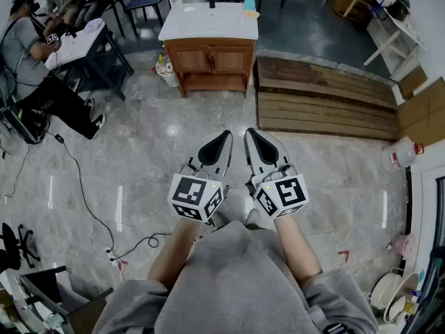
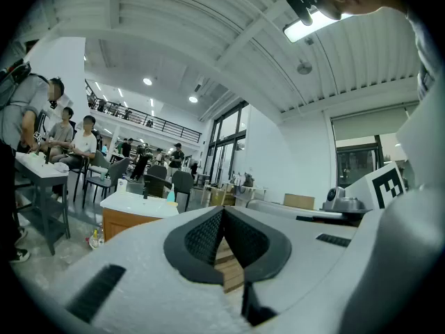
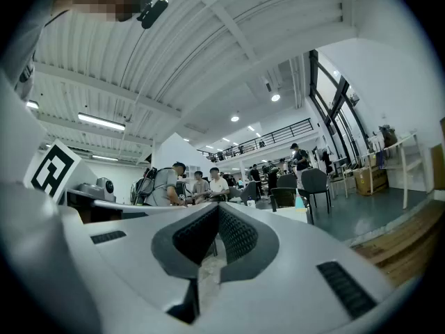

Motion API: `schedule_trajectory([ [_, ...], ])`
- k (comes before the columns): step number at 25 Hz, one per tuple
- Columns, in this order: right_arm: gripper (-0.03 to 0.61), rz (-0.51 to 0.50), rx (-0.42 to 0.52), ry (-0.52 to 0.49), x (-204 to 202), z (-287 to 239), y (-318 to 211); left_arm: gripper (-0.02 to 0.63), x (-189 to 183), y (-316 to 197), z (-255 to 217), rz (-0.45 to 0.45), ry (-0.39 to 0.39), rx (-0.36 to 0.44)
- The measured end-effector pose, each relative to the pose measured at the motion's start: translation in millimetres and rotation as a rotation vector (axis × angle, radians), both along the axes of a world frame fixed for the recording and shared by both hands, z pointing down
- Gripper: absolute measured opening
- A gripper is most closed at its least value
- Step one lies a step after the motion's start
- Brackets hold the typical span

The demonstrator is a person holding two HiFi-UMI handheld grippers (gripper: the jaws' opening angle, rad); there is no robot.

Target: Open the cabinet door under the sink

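Across the grey tiled floor, well apart from the person, the two brown wooden cabinet doors [image 1: 229, 60] sit shut under the white sink counter [image 1: 208, 21], at the top middle of the head view. Their flat faces point back toward the person. The cabinet's long axis runs left to right across that view, and each door stands upright. Handles are too small to make out, so the hinge side is a guess, and a pull at the wrong edge would do nothing. The left gripper [image 1: 224, 136] and the right gripper [image 1: 249, 133] sit level close to the body, each with its fingers pressed together on nothing. Unless they spread first, they will only knock the wood. Small bottles [image 1: 164, 67] crowd the floor by the cabinet's left foot, and a low slatted wooden platform [image 1: 320, 106] lies just beside its right. A swinging door or a careless step could strike either.
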State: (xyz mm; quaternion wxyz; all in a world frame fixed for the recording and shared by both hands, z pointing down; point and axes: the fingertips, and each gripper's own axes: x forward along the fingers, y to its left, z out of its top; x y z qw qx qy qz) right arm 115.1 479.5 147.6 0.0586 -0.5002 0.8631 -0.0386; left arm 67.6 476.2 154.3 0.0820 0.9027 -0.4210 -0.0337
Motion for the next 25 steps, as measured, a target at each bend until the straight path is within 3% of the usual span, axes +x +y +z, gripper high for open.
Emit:
schedule_trajectory([
  [16,0.011,-0.013,-0.016,-0.023,-72,7,-1,0.008,-82,-1,12,-0.023,0.034,-0.038],
  [25,0.011,-0.004,-0.07,-0.03,-65,21,-25,0.008,-73,-24,24,0.001,0.077,-0.082],
])
